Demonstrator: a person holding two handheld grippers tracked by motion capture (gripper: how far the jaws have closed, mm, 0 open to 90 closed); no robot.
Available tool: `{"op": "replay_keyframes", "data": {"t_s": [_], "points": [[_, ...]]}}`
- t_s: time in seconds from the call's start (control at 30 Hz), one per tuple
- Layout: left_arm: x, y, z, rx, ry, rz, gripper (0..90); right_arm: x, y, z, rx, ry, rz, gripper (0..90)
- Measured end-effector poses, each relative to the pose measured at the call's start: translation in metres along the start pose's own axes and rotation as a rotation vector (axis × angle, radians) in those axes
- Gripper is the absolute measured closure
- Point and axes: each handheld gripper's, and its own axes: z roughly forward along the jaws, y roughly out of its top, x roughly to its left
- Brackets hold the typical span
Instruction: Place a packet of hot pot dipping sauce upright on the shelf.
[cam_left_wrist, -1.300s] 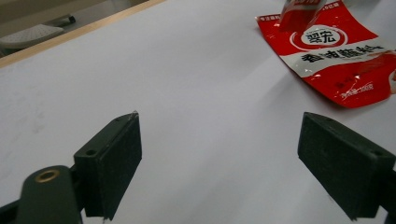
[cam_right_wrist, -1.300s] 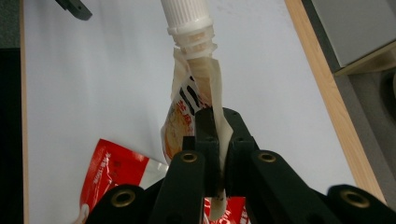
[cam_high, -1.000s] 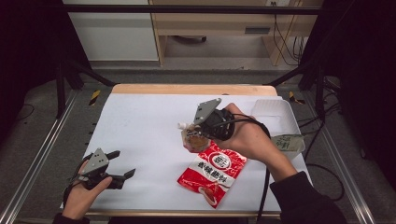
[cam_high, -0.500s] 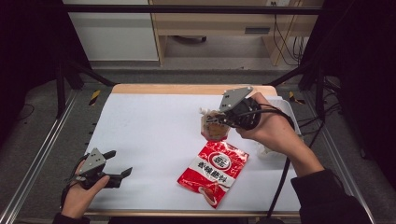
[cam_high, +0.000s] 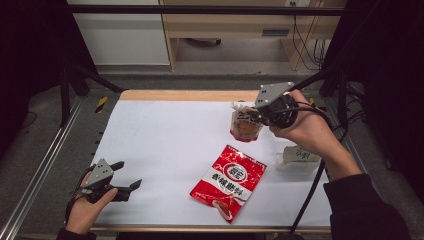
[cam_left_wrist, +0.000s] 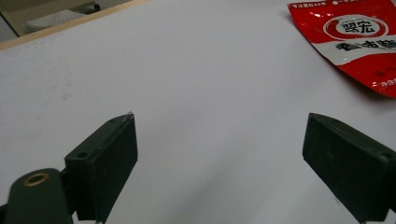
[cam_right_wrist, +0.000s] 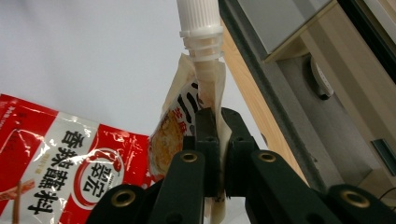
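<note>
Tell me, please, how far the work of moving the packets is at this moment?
Done: one pale packet lies in the clear bin at the table's right edge. In hand: the right gripper has its jaws shut on the spouted sauce pouch, lifted off the table near that bin. Left: the red seasoning packet lies flat on the white table; the left gripper rests open.
</note>
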Motion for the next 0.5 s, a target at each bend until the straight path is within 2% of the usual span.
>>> {"op": "replay_keyframes", "data": {"t_s": [0.17, 0.5], "points": [[0.000, 0.000, -0.001, 0.001, 0.002, 0.000, 10.0, -0.015, -0.012, -0.006, 0.007, -0.029, 0.022, 87.4], [-0.001, -0.001, 0.001, 0.011, -0.005, 0.003, 10.0, -0.029, -0.035, -0.019, 0.021, -0.063, 0.053, 87.3]]}}
